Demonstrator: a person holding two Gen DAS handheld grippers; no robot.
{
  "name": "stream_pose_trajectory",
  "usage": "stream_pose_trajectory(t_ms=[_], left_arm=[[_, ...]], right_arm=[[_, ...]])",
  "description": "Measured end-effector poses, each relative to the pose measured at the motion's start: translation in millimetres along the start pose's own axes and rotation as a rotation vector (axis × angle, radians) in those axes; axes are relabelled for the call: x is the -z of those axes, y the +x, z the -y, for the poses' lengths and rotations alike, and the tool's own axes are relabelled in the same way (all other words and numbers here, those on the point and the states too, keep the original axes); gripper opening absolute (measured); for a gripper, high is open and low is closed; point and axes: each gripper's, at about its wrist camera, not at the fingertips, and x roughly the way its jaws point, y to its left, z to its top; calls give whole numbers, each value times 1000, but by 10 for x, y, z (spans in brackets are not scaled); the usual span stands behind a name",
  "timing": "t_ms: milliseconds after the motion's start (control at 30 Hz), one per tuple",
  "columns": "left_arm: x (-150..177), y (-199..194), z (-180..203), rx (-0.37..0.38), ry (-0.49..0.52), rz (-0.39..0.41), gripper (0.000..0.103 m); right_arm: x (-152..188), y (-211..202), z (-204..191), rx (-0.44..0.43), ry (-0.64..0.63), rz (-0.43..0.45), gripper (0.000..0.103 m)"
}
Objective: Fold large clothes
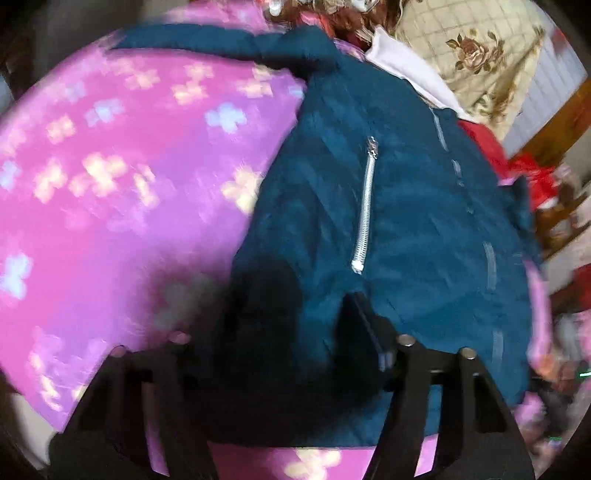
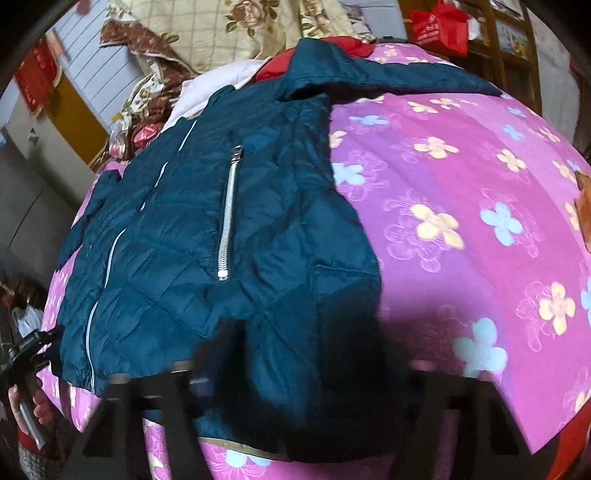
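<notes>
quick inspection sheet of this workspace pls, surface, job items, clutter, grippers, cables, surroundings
surface: bed under a pink floral sheet, bare to one side of the garment.
job's things: teal quilted jacket lying spread flat on the sheet, silver pocket zipper showing, one sleeve stretched out at the far end.
clutter: white cloth and red garment heaped beyond the jacket's collar; cream rose-print quilt behind them.
grippers: left gripper and right gripper both at the jacket's near hem; blurred, so open or shut cannot be told.
cables: nothing seen.
surroundings: wooden shelf with a red box at the far corner.
</notes>
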Motion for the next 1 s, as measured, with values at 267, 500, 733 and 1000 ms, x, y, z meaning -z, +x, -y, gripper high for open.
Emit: stream_pose_trajectory(t_ms=[267, 500, 733, 1000], left_arm=[[386, -252, 198, -9, 39, -15, 22], [502, -878, 184, -96, 75, 141, 33], [395, -1356, 31, -146, 19, 259, 53], [-299, -1560, -271, -95, -75, 285, 65]], right_arm=[[53, -301, 285, -27, 50, -1, 14], [187, -647, 289, 8, 24, 46, 35], [59, -1108, -84, 0, -60, 205, 65], [-354, -968, -927, -132, -181, 198, 65]])
